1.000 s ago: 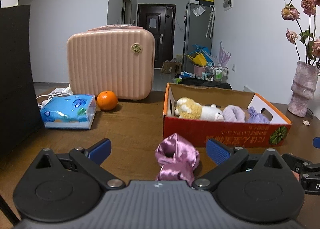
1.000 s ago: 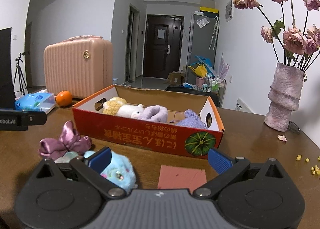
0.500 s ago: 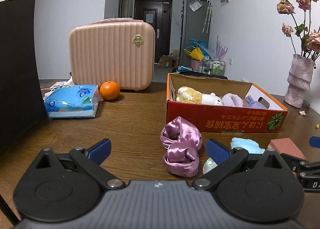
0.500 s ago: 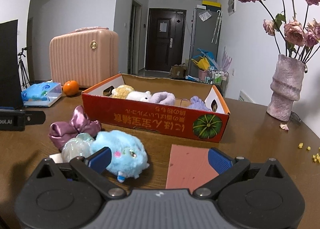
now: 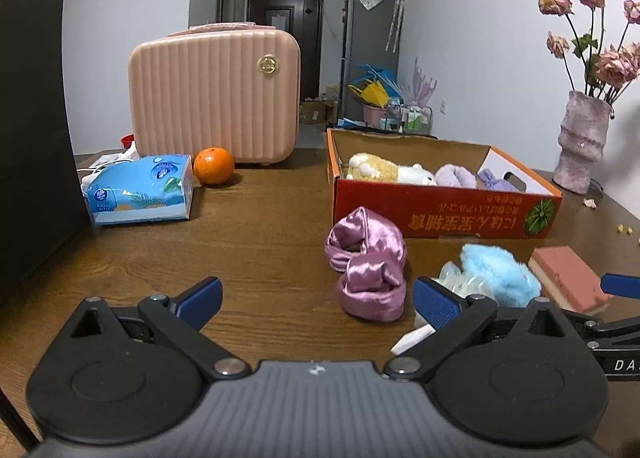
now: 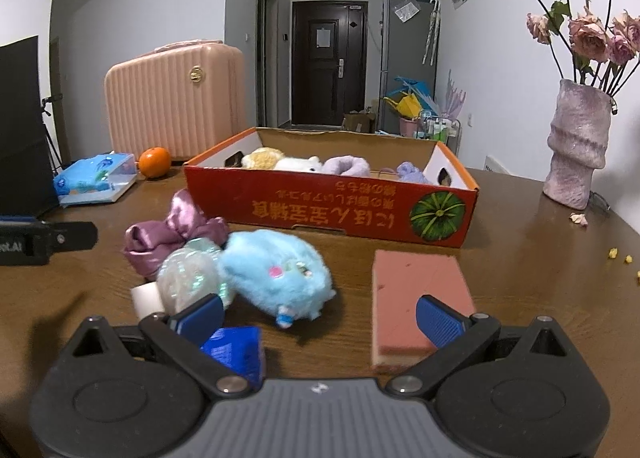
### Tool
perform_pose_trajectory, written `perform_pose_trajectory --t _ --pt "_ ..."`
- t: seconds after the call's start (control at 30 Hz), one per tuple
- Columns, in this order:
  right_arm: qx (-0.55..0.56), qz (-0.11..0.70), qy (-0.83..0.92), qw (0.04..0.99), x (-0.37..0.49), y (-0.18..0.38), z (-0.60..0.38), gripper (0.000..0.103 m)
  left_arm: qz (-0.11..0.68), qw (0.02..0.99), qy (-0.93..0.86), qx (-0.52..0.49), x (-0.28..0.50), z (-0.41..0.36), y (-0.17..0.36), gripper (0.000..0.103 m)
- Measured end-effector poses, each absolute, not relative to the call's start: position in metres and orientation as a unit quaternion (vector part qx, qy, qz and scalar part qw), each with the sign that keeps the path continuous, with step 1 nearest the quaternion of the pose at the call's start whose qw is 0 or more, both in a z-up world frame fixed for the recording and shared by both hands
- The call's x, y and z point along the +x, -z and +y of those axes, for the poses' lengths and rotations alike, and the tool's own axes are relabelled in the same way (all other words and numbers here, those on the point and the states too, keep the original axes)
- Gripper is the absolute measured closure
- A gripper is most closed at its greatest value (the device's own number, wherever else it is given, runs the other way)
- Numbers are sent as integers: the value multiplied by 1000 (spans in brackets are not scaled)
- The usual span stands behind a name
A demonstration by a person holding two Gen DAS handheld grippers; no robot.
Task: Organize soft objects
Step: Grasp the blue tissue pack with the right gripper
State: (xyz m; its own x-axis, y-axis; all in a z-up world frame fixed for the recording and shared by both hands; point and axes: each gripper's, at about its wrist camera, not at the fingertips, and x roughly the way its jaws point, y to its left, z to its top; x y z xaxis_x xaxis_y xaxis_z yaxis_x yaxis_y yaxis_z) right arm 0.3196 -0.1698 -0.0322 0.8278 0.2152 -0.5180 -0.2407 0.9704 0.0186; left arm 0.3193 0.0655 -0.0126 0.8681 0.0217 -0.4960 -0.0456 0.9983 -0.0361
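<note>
A red cardboard box (image 5: 440,210) (image 6: 328,206) on the wooden table holds a yellow-white plush (image 5: 384,172) and purple soft items (image 5: 456,178). In front of it lie a purple satin scrunchie (image 5: 368,266) (image 6: 176,230), a blue fluffy plush (image 5: 496,278) (image 6: 276,274), an iridescent soft ball (image 6: 188,278) and a pink sponge (image 5: 568,278) (image 6: 416,298). My left gripper (image 5: 316,302) is open and empty, just short of the scrunchie. My right gripper (image 6: 320,316) is open and empty, between the plush and the sponge.
A pink suitcase (image 5: 216,94), an orange (image 5: 213,165) and a blue tissue pack (image 5: 140,190) stand at the back left. A black panel (image 5: 32,130) rises at the left. A vase of dried roses (image 5: 580,146) (image 6: 576,146) stands at the right. A small blue block (image 6: 236,350) lies by my right gripper.
Both grippers have pulled back from the box, bringing the scrunchie, the blue plush, the ball and the sponge into fuller view. Both stay open and empty.
</note>
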Motion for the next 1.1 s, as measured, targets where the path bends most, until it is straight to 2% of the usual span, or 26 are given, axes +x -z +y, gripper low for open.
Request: perform_pose_trajectory --t 0.63,0.9,1.1 --pt "-33 311 -150 938 305 48 -118 0 302 953 4 -11 307 103 29 0" --pt "-40 333 -135 932 312 57 -115 0 298 954 2 -17 302 109 28 0" --pt "-48 345 -136 927 316 61 -112 12 299 954 0 -16 304 109 28 0"
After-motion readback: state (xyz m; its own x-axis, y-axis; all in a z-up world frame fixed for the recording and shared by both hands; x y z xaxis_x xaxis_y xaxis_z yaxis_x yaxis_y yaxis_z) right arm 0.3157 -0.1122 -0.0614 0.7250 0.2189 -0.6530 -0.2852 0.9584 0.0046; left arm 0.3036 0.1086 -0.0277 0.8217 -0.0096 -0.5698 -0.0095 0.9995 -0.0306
